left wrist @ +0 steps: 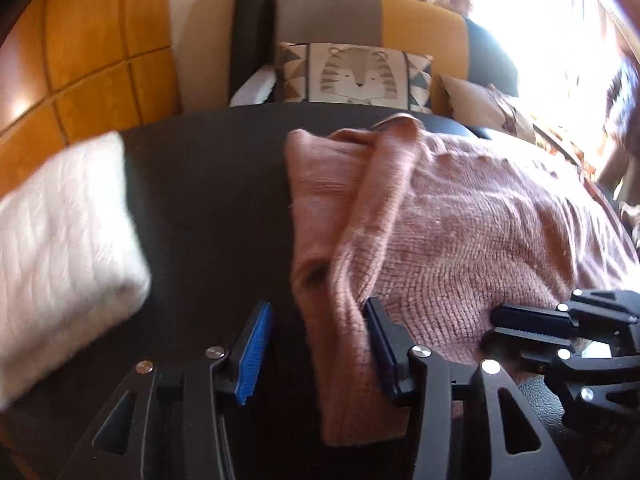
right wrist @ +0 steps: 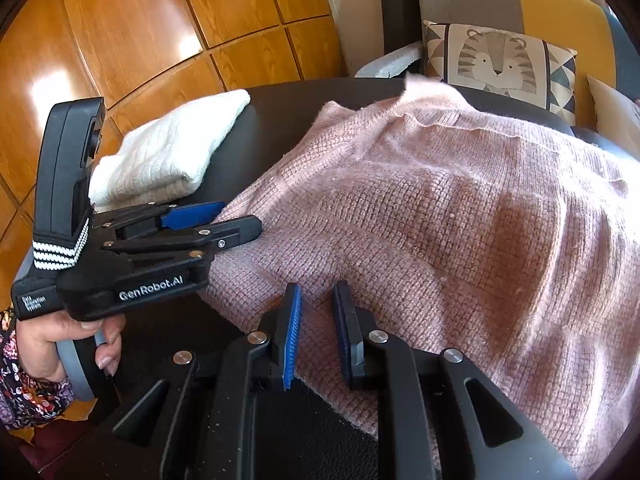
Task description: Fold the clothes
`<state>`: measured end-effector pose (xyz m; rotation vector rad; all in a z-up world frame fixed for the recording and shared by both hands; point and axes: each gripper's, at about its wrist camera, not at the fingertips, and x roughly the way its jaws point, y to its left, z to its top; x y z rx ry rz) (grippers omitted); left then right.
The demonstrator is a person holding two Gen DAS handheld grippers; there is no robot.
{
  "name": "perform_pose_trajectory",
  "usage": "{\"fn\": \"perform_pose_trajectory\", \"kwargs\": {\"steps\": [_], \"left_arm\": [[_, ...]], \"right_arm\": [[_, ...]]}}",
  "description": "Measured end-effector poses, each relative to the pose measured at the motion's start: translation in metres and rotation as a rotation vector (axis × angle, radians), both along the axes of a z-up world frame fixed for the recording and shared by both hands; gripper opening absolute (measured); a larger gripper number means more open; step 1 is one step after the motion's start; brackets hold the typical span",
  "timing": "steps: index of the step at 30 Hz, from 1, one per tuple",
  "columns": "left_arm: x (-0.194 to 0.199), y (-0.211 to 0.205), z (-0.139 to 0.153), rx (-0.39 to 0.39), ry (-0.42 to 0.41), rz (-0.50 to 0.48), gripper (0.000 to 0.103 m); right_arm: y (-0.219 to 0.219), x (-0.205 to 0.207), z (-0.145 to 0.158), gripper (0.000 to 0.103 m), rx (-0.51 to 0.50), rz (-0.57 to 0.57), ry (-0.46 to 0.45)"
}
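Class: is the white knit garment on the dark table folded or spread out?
Folded. The white garment lies as a compact, thick block with a rounded doubled edge, beside the pink sweater.

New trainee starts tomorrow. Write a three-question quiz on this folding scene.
1. True or false: the white folded cloth lies apart from the pink sweater, with bare table between them.
2. What does the cushion on the chair show? A a tiger face, B a flower, C a boat.
3. Fill in: the left gripper has its fingers ____ (open or shut), with a fold of the sweater between them.

Key: 1 true; 2 A; 3 open.
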<state>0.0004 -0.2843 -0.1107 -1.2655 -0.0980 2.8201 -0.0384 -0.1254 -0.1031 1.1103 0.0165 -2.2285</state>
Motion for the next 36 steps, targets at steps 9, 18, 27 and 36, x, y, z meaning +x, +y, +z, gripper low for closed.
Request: {"fn": "perform_pose_trajectory", "kwargs": {"steps": [9,18,27,36], "left_arm": [[0.004,-0.014,0.03,0.119,0.084,0.07,0.047],[-0.01,0.056,0.024,-0.103,0.102,-0.108,0.047],[-0.031,0.068,0.021,-0.168,0.059,-0.092,0.048],[-0.077,0.08,0.028,-0.205,0.054,-0.143,0.048]], "right_arm": [[0.094,0.026,0.04,0.02,-0.134,-0.165,0.027],[0.296,0.047,0.033,0.02,-0.063,-0.684,-0.019],[0.369,0.048,0.018,0.02,-0.103,-0.807,-0.035],[0.301,-0.022,0.052,0.02,0.017,-0.597,0.087]]}}
